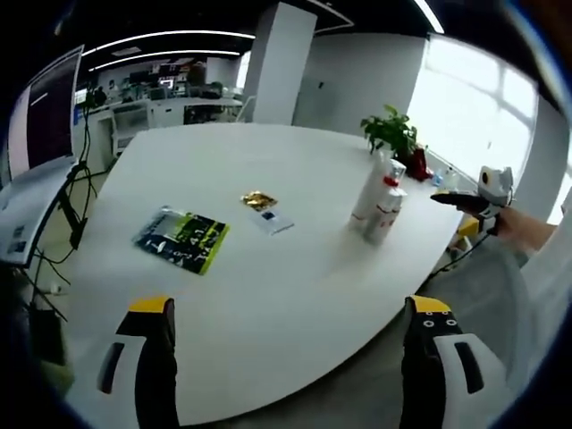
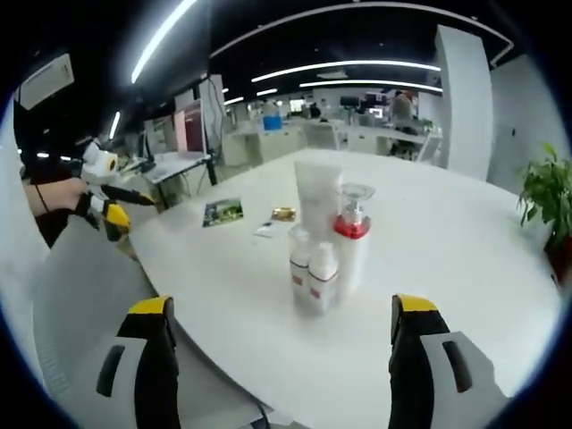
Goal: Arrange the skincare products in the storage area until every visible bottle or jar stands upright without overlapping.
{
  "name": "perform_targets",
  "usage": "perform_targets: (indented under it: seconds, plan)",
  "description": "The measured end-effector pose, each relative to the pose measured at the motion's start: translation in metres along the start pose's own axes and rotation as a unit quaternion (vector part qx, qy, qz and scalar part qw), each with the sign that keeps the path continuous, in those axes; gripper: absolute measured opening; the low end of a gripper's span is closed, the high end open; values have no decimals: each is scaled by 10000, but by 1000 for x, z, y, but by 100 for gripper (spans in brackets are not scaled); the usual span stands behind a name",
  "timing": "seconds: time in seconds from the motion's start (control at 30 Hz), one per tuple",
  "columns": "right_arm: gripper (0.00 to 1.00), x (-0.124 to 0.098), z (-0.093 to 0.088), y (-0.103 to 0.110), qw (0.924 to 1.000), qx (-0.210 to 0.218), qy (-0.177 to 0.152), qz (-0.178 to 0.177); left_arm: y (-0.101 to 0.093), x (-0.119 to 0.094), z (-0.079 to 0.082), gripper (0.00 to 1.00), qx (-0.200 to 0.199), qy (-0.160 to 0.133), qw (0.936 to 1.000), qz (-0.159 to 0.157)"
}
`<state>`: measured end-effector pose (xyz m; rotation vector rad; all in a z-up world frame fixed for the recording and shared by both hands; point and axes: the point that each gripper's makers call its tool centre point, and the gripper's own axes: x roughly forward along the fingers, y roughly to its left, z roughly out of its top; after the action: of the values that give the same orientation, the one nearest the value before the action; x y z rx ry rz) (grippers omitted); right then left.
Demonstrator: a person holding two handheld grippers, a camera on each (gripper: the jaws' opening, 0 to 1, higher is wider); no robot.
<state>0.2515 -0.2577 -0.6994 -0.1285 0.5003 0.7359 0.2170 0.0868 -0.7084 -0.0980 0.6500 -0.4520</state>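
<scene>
Four skincare containers stand grouped on the white table (image 2: 465,259), all upright and touching or nearly touching, none lying over another.

- Tall white tube (image 2: 318,198): rearmost in the right gripper view, standing on its cap. Likely soft-walled and light; best pinched low, near the cap, where it should be stiffest.
- Pump bottle (image 2: 351,243): red collar, clear cap over the pump. Probably rigid plastic, smooth and a little slippery; take it by the body below the collar, not by the cap, which may lift off.
- Two small white bottles (image 2: 312,275): red bands, standing side by side at the front. Light and easily toppled; grip mid-body, jaws square.
- Contents: opaque walls, fill levels cannot be told.

In the left gripper view the same cluster (image 1: 380,202) stands near the table's far edge, short of a potted plant (image 1: 391,134).

Other items on the table: green-and-black printed packet (image 1: 182,238), small gold sachet (image 1: 258,199), pale flat sachet (image 1: 272,221), well apart from the bottles.

Left hand-held gripper (image 1: 290,335): jaws wide apart, holding nothing, off the table's near edge.
Right hand-held gripper (image 2: 281,335): jaws wide apart, empty, facing the cluster.
</scene>
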Motion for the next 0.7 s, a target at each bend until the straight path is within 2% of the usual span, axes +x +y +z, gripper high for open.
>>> perform_targets:
  seconds: [0.17,0.4,0.6,0.7]
  plan:
    - [99,6,-6,2,9999,52,83,27,7,8,9,98,-83,-149,9998,87]
    - [99,13,-10,2,9997,131,173,59,25,22,12,94,-512,-80,9980,370]
    - [98,18,-14,-9,9994,230,261,45,36,39,9,95,-681,156,9957,603]
    - [98,19,-13,-12,9993,243,289,52,44,49,13,97,-697,262,9934,873]
